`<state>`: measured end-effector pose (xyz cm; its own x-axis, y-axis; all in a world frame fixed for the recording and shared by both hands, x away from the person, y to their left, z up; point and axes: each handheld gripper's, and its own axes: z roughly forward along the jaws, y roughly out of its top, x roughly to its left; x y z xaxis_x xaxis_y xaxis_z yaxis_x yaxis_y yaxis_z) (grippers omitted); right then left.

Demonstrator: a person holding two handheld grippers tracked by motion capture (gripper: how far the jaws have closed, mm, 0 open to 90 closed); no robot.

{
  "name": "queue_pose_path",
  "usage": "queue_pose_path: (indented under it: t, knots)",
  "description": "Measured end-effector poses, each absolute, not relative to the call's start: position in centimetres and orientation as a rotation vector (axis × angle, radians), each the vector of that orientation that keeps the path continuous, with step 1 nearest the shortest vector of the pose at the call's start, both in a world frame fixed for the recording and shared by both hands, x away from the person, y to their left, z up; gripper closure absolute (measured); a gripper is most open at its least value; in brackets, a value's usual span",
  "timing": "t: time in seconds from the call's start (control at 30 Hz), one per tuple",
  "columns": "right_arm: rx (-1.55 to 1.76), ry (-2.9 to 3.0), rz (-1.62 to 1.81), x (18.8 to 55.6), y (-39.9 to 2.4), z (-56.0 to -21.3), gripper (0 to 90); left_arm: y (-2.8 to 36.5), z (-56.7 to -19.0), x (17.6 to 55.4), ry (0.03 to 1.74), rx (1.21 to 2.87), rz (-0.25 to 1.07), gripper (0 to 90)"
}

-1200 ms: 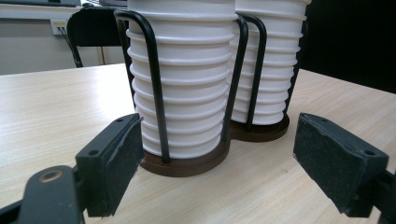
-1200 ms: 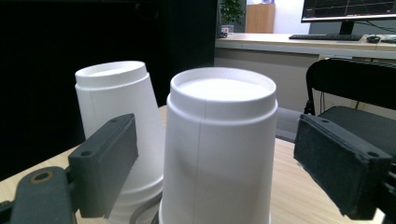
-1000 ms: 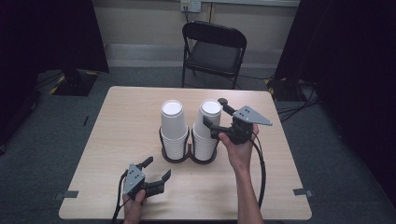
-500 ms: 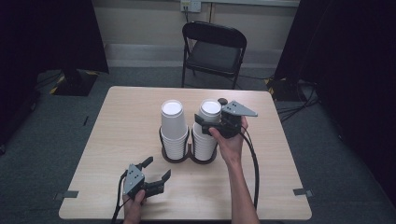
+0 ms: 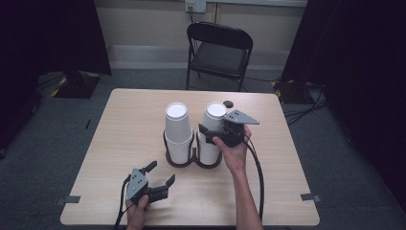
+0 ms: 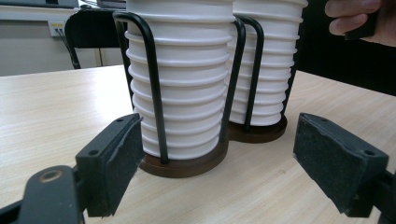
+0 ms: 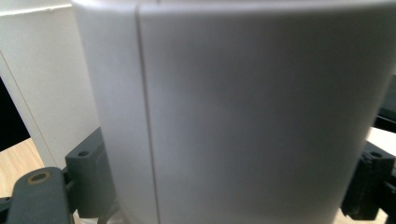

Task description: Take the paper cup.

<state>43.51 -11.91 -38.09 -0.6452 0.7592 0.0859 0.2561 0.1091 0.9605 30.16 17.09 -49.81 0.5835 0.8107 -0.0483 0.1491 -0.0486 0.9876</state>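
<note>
- Since the earlier frames, right gripper (image 5: 207, 130) has come in from the right side of the right cup stack (image 5: 214, 128) and now sits against its upper part; left gripper (image 5: 158, 173) has not shifted.
- Right gripper view: the top cup (image 7: 243, 116) of that stack stands between the two black jaws, one jaw on each side of its wall. Jaws apart around the cup; contact with the wall cannot be judged from this close.
- Left gripper rests low near the front edge of the table (image 5: 119, 124), jaws spread wide, holding nothing, aimed toward the holder.
- Left gripper view: left cup stack (image 6: 184, 79) and right cup stack stand upright, side by side, each inside the black wire holder (image 6: 152, 84) on a dark round base.
- High view: holder with both stacks stands near the table's middle; left cup stack is untouched.
- A small dark object (image 5: 228, 103) lies on the table just behind the right stack.
- A black folding chair (image 5: 218, 52) stands beyond the table's far edge.
</note>
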Motion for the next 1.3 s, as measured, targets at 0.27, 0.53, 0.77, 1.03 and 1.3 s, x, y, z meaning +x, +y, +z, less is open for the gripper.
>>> queue_pose_path:
  t: [0.27,0.53,0.77,1.03,1.3]
  knots:
    - [0.984,1.966,1.537,43.4,-11.8,-38.3,11.7,17.1,-49.8,30.1,0.839,1.554,0.658,15.9]
    - [1.004,1.98,1.504,43.4,-11.6,-38.2,12.4,17.0,-49.8,30.1,0.837,1.555,0.658,15.9]
    - [0.988,1.974,1.508,43.4,-11.7,-38.0,13.7,17.0,-49.8,30.1,0.834,1.556,0.657,15.9]
    - [0.98,1.939,1.544,43.2,-11.9,-37.3,14.3,17.0,-49.8,30.1,0.834,1.555,0.659,15.9]
    - [0.963,1.915,1.562,43.1,-12.1,-36.4,14.2,17.1,-49.8,30.1,0.835,1.553,0.658,15.9]
